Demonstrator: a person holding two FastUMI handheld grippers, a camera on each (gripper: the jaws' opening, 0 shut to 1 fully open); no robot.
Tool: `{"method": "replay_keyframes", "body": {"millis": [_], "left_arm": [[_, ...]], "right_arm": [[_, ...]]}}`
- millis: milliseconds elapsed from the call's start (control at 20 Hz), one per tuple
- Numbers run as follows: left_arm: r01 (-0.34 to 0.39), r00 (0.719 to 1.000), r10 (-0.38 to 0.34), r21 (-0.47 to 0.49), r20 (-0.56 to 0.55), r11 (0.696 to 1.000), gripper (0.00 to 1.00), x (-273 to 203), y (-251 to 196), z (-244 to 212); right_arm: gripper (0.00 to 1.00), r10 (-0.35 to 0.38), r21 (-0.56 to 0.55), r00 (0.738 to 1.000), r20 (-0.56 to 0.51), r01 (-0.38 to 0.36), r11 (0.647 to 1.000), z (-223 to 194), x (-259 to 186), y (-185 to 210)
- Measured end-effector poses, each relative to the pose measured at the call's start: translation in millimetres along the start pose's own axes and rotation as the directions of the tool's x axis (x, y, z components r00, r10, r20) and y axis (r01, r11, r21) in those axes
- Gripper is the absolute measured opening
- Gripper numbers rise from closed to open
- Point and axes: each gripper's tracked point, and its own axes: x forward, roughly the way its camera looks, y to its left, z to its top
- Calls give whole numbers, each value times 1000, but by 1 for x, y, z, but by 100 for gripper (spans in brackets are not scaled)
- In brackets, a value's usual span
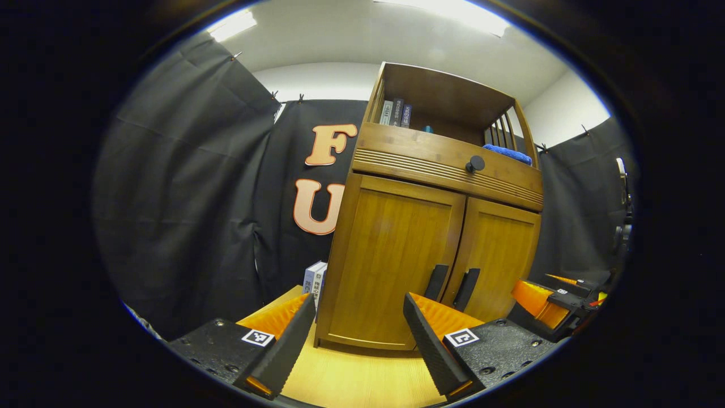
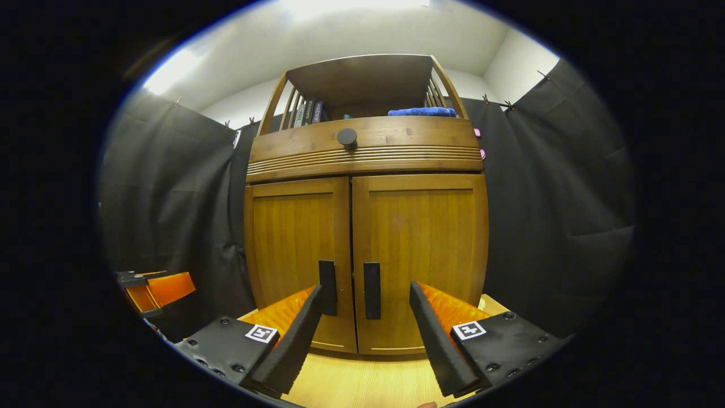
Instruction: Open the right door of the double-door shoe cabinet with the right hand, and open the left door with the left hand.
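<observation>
Shoe cabinet (image 2: 365,226) standing upright on the pale wooden surface (image 2: 362,379), both doors closed; right door (image 2: 422,255) and left door (image 2: 294,249) meeting at the middle, dark vertical right handle (image 2: 371,290) and left handle (image 2: 327,287) side by side. Right gripper (image 2: 365,334) spread wide, empty, level, aimed at the handles, short of them. Left gripper (image 1: 357,340) likewise released, held low off the cabinet's left corner, angled toward the left door (image 1: 391,260). Above, a drawer knob (image 2: 346,137), books (image 2: 308,112), blue cloth (image 2: 422,112).

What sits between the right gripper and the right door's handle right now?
Nothing visible. The right gripper is open and lined up with the right door handle, with only bare floor between them. Both doors look closed.
</observation>
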Motion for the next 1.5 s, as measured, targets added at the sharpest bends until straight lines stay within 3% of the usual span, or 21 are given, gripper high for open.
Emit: {"method": "replay_keyframes", "body": {"millis": [50,100,150,250,300,400,450,500,550,650,700,950,1050,1100,1200,1500], "left_arm": [[4,1000,-4,-2,-1,1000,91,1,-1,2],[4,1000,-4,-4,-4,1000,92,1,-2,1],[9,1000,-9,-8,-7,1000,95,2,-3,1],[21,1000,-21,-11,-12,1000,92,3,-7,0],[26,1000,-26,-8,-16,1000,95,3,-8,-1],[31,999,-31,2,-24,1000,98,3,-8,-2],[30,999,-30,2,-24,1000,95,3,-8,-2],[32,999,-32,-1,-24,999,98,3,-8,-2],[41,999,-42,-9,-24,999,91,3,-10,-2],[59,998,-59,-35,-25,998,98,4,-11,-1],[59,998,-60,-43,-24,997,95,4,-10,0],[37,999,-37,-17,-29,999,98,6,-9,-3],[33,999,-34,-22,-29,999,91,7,-8,-3],[29,999,-30,-23,-29,999,98,7,-7,-2],[25,999,-25,-22,-32,999,96,7,-7,-3],[24,999,-25,-29,-32,999,91,6,-7,-2]], "right_arm": [[100,8,11,1000,-8,-8,1000,-2,1,2],[94,19,26,1000,-23,-18,1000,-6,1,4],[97,27,37,999,-35,-26,999,-10,2,7],[97,26,50,999,-43,-24,998,-13,1,8],[94,24,54,999,-45,-21,998,-13,0,9],[97,21,49,999,-38,-19,999,-13,2,9],[97,14,44,999,-34,-13,999,-13,3,8],[97,9,40,999,-33,-7,999,-14,2,7],[93,9,42,999,-38,-7,999,-16,2,7],[97,-19,54,998,-54,22,998,-22,1,6],[94,-34,61,998,-57,37,997,-23,0,5],[97,-75,76,996,-57,79,994,-27,4,5],[96,-81,75,995,-60,86,993,-25,8,2],[95,-86,70,995,-59,90,993,-26,9,2],[95,-98,56,994,-55,101,993,-27,13,1],[95,-115,9,993,-15,116,993,-28,50,7]]}}
